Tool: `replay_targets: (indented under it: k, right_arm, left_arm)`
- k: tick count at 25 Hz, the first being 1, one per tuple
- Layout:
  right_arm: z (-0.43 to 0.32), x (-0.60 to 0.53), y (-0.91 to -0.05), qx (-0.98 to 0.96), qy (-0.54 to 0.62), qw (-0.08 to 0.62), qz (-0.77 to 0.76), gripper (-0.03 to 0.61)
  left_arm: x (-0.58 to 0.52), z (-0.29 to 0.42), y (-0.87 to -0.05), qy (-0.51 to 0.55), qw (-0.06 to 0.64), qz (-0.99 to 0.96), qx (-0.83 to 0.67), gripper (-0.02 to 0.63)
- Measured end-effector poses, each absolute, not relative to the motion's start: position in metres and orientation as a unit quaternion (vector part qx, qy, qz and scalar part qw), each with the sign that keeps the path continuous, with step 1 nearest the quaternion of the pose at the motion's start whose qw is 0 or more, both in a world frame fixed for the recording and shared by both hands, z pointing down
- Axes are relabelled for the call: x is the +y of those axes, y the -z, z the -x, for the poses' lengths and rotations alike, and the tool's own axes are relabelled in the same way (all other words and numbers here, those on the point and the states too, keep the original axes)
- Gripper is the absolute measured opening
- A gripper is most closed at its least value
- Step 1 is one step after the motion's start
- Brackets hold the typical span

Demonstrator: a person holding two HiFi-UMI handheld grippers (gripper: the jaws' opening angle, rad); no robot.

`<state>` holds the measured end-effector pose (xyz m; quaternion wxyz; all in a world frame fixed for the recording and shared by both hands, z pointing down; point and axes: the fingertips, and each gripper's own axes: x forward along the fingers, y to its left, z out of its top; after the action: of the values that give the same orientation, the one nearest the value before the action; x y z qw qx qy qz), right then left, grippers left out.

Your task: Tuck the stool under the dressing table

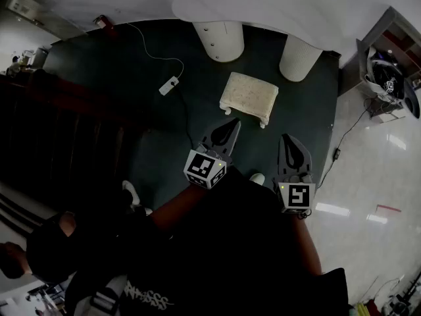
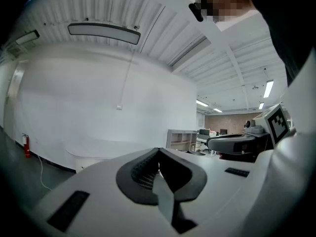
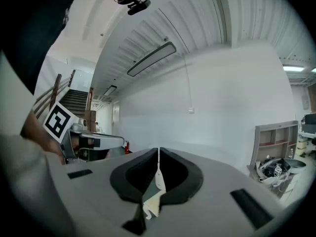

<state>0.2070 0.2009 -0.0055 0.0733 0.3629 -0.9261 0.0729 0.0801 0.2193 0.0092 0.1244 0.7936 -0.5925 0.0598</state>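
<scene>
The stool (image 1: 248, 97) is standing on the dark carpet (image 1: 105, 78), out in the open in front of the dressing table (image 1: 283, 8) and not under it. It is sitting toward the carpet's far edge, just short of the gap between the table's two round white legs, the left leg (image 1: 220, 40) and the right leg (image 1: 300, 56). It is touching neither of them. Its cream top is facing up and its short feet are resting on the carpet.

The person is holding both grippers low over the carpet's near part, pointing toward the stool and apart from it. The left gripper (image 1: 231, 125) is aiming at the stool's near left corner and is coming closest to it. The right gripper (image 1: 287, 139) is hanging a little farther back, off the stool's near right corner. In the left gripper view the fingers (image 2: 140, 172) are pressing together with nothing between them. In the right gripper view the fingers (image 3: 136, 174) are likewise meeting in a thin seam and gripping nothing.

A white cable (image 1: 154, 54) is trailing in from the carpet's far left corner to a small white box (image 1: 170, 85) lying left of the stool. Past the carpet's right edge, a shelf unit (image 1: 395, 31) is standing on the glossy pale floor (image 1: 368, 176).
</scene>
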Motion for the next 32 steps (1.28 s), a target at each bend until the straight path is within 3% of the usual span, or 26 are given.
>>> replay_targets:
  k: [5,15,23,27,32]
  right_arm:
    - [-0.212,0.206,-0.010,-0.931,-0.070,0.076,-0.350,0.041]
    - [-0.199,0.189,-0.051,-0.912,-0.130,0.098,-0.376,0.043]
    - [-0.135,0.141,-0.075,-0.900,-0.117,0.137,-0.397,0.043]
    - [-0.095,0.112,-0.092,-0.894,-0.097,0.192,-0.392,0.043]
    - [-0.061,0.093,-0.130,-0.877,-0.139,0.216,-0.406,0.044]
  left_arm:
    - [0.222,-0.090,-0.016,-0.083,0.101,-0.799,-0.587,0.015]
    - [0.217,-0.032,-0.066,-0.094,0.161,-0.780,-0.598,0.017]
    - [0.172,0.041,-0.098,-0.093,0.186,-0.787,-0.580,0.017]
    - [0.144,0.068,-0.122,-0.094,0.200,-0.797,-0.562,0.017]
    - [0.122,0.096,-0.157,-0.096,0.216,-0.811,-0.535,0.017]
